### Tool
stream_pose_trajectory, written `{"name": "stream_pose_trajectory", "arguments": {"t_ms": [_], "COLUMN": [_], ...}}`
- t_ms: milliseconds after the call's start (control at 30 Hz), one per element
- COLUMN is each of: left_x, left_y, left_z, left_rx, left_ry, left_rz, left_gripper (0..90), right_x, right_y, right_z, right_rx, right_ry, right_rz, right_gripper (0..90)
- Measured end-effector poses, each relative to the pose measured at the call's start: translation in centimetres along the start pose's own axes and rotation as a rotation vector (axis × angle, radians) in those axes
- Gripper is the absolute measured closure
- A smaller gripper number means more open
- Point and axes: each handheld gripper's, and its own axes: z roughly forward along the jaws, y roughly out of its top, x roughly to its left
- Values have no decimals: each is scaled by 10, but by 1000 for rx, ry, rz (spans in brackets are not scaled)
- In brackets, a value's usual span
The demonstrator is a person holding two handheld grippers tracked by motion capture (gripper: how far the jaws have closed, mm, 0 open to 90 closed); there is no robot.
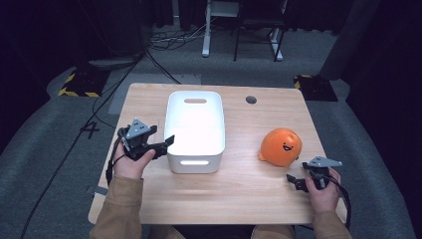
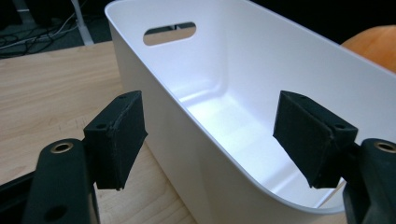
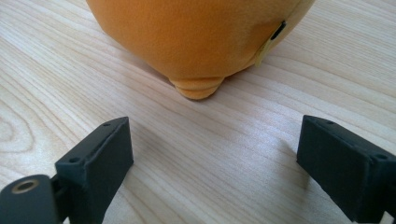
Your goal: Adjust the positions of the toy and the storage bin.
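Observation:
A white plastic bin (image 1: 194, 167) with handle slots stands on the wooden table (image 1: 239, 194), left of centre. My left gripper (image 1: 166, 144) reaches its left side near the front corner. In the left gripper view the jaws straddle the bin's wall (image 2: 154, 98), one pad (image 2: 119, 135) outside and the other over the empty inside, neither touching it; the left gripper (image 2: 210, 140) is open. An orange round plush toy (image 1: 281, 147) with a smiling face lies at the right. My right gripper (image 1: 293, 181) rests open just in front of it, with bare table between its jaws and the toy (image 3: 196, 32) a short way ahead.
A round cable hole (image 1: 251, 99) sits near the table's far edge. The orange toy (image 2: 373, 44) peeks over the bin's far wall. Beyond the table are a grey floor, cables and desk legs (image 1: 206, 30). Open wood lies between the bin and the toy.

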Motion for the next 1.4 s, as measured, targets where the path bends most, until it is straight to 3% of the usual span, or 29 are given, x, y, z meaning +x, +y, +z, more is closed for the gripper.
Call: {"name": "stream_pose_trajectory", "arguments": {"t_ms": [200,367,433,633,733,933,1133,1400], "left_x": [1,2,1,-6,-14,-33,-59,-85], "left_y": [-7,-9,-10,-9,-10,-13,-16,-22], "left_z": [13,16,16,12,11,12,7,-2], "left_rx": [44,32,29,44,47,31,68,85], "left_ry": [7,-32,-41,-39,-62,-94,-150,-142], "left_rz": [18,5,31,57,54,98,135,165], "left_gripper": [297,364,415,419,410,371,318,294], "right_x": [0,0,0,0,0,0,0,0], "right_y": [0,0,0,0,0,0,0,0], "right_z": [0,0,0,0,0,0,0,0], "right_rx": [0,1,0,1,1,2,2,2], "right_ry": [0,0,0,0,0,0,2,1], "right_rz": [1,2,3,3,3,3,4,4], "right_gripper": [106,106,106,106,106,106,106,106]}}
